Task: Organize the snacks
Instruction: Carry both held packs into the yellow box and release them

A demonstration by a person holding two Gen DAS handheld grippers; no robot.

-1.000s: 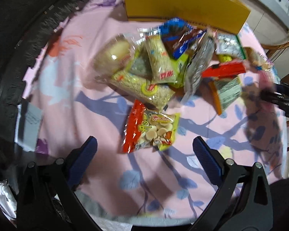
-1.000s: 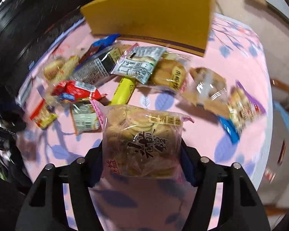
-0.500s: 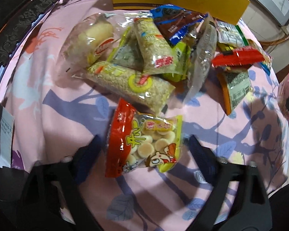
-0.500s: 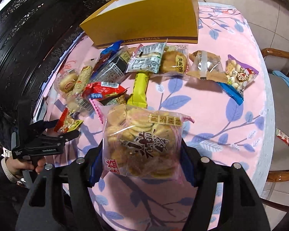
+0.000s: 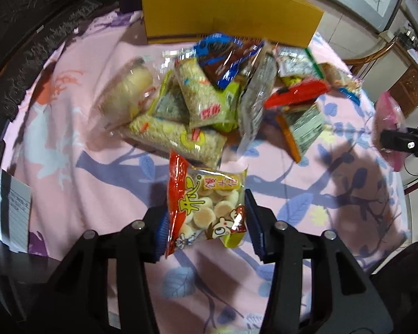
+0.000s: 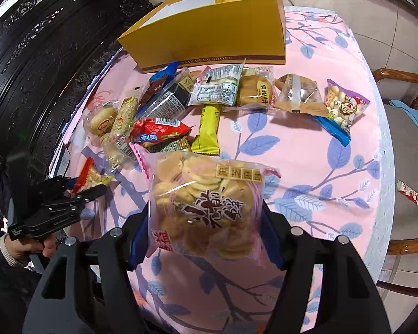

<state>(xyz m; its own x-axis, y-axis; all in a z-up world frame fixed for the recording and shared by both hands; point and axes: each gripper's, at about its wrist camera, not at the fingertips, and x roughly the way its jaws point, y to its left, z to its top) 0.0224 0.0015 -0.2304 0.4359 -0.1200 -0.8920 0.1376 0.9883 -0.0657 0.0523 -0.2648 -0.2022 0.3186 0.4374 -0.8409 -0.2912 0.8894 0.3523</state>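
Note:
My left gripper [image 5: 206, 231] is shut on a red and yellow bag of small round biscuits [image 5: 206, 208], held just above the pink cloth; it also shows in the right wrist view [image 6: 90, 176]. My right gripper [image 6: 206, 233] is shut on a pink bag of round crackers [image 6: 206, 203], held above the table; that bag shows at the right edge of the left wrist view [image 5: 388, 128]. A heap of several snack packs [image 5: 209, 105] lies between the grippers and an open yellow box [image 6: 209, 39] at the table's far side.
The round table carries a pink leaf-print cloth [image 6: 320, 167]. More packs lie in a row toward the right, ending in a purple biscuit bag [image 6: 344, 105]. Dark carved furniture [image 6: 41, 41] stands left. A wooden chair [image 6: 409, 89] with two wrappers stands right.
My left gripper moved forward to the red and yellow biscuit bag, closed on it and lifted it. My right gripper kept hold of the cracker bag and rose higher over the table.

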